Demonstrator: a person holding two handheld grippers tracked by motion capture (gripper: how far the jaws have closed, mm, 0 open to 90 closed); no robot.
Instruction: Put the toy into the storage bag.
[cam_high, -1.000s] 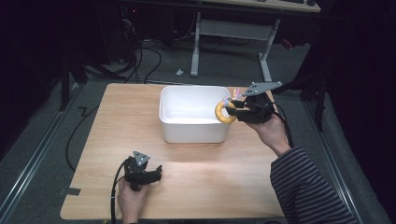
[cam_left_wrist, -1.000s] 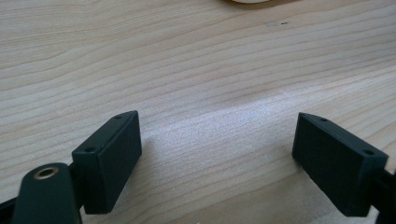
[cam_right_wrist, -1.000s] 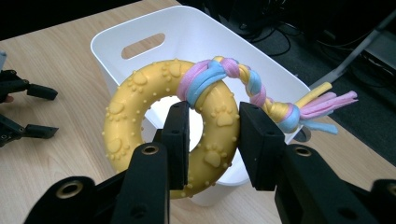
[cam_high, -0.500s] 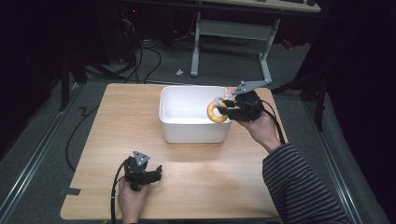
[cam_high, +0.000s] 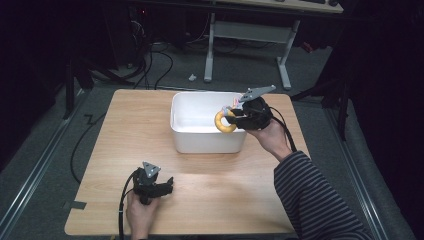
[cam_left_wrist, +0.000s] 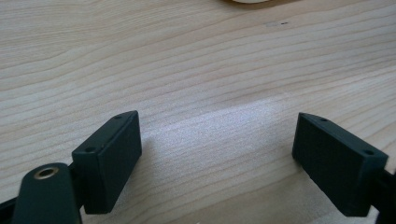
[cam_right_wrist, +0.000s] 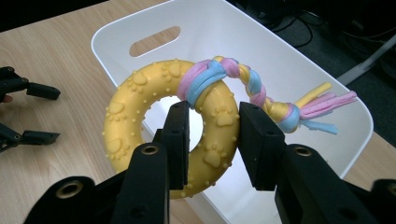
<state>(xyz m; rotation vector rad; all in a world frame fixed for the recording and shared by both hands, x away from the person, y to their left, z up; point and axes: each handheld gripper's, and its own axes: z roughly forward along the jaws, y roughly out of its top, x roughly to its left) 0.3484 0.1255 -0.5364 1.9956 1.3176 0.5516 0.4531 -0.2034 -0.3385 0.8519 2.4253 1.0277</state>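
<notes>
Right gripper (cam_high: 231, 120): held above the right part of the white bin (cam_high: 200, 142), fingers (cam_right_wrist: 180, 135) clamped on one side of the yellow ring toy (cam_high: 224, 121) — one finger through the hole, the other outside the band.
Yellow ring toy: in the air over the bin's interior, tilted, embossed with paw prints; in the high view, hanging over the inner right wall.
Rope tail (cam_right_wrist: 280, 105): pink, blue and yellow braid knotted round the ring, loose ends trailing toward the far rim in the right gripper view.
Change since earlier: ring and right gripper further left than a second ago — then over the bin's right edge, now inside its outline; slightly lower too.
Left gripper (cam_high: 159, 189): resting low on the near part of the surface (cam_high: 115, 130), well apart from the bin; same spot as before.
Left fingers (cam_left_wrist: 109, 161): spread wide, nothing between them but bare wood grain.
White bin: in the same place on the far middle of the surface, nothing visible on its floor.
Person: striped sleeve (cam_high: 315, 200) entering from the lower right, shifted left with the hand.
</notes>
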